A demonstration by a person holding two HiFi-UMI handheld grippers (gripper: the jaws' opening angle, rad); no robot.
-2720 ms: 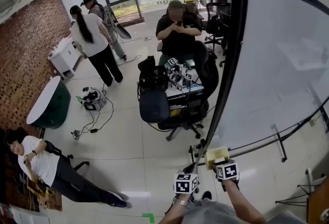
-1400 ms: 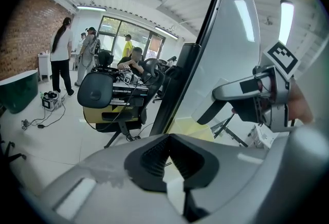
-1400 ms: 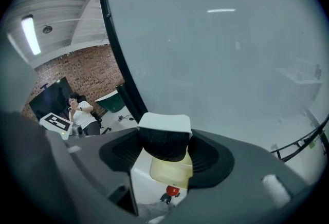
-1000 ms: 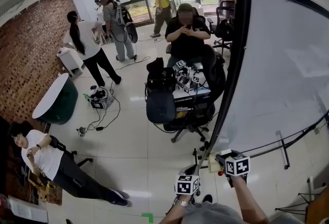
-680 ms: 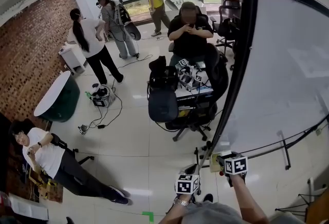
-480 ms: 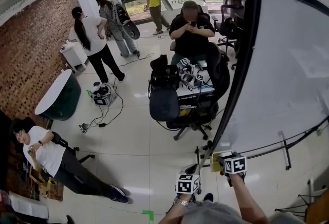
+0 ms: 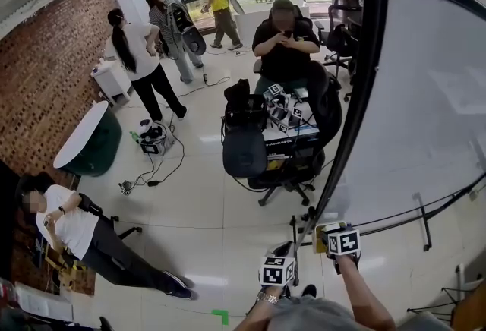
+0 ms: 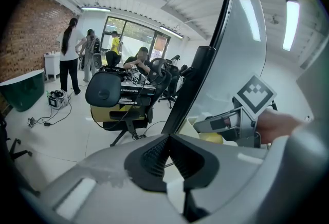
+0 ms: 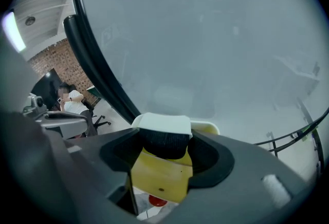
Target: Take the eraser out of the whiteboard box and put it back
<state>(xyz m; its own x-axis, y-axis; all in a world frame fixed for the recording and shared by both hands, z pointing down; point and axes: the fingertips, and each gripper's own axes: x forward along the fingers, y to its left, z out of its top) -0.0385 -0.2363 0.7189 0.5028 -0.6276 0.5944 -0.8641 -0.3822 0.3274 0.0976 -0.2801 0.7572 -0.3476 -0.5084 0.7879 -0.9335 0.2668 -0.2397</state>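
Up close, the right claw point(image 9: 164, 142) is clenched on the eraser point(image 9: 162, 126), white back showing on top and dark felt wedged between the 2 jaws. The eraser sits right at the mouth of the yellow whiteboard box point(image 9: 157, 179), with the box's far rim peeking out behind it. Coming out or going back in? These views alone don't settle it.

Just beside it, lower and nearer the person, is the left claw point(image 8: 169, 151), with its 2 jaws pressed together and nothing between them. It's idle, off the board's black frame.

Either way, the tidy move looks the same. Keep the eraser square to the opening and travel straight along the box walls. Hold the squeeze firm and don't drag the felt over the near rim. The box hangs at the lower edge of the whiteboard point(image 9: 216, 38), so a sideways shove could likely jolt it. If it wobbles, the spare left claw could steady a wall.

Farther off, an office chair point(image 7: 244, 151) stands on the floor with a seated person point(image 7: 285, 37) beyond it, and others are standing by the glass doors.
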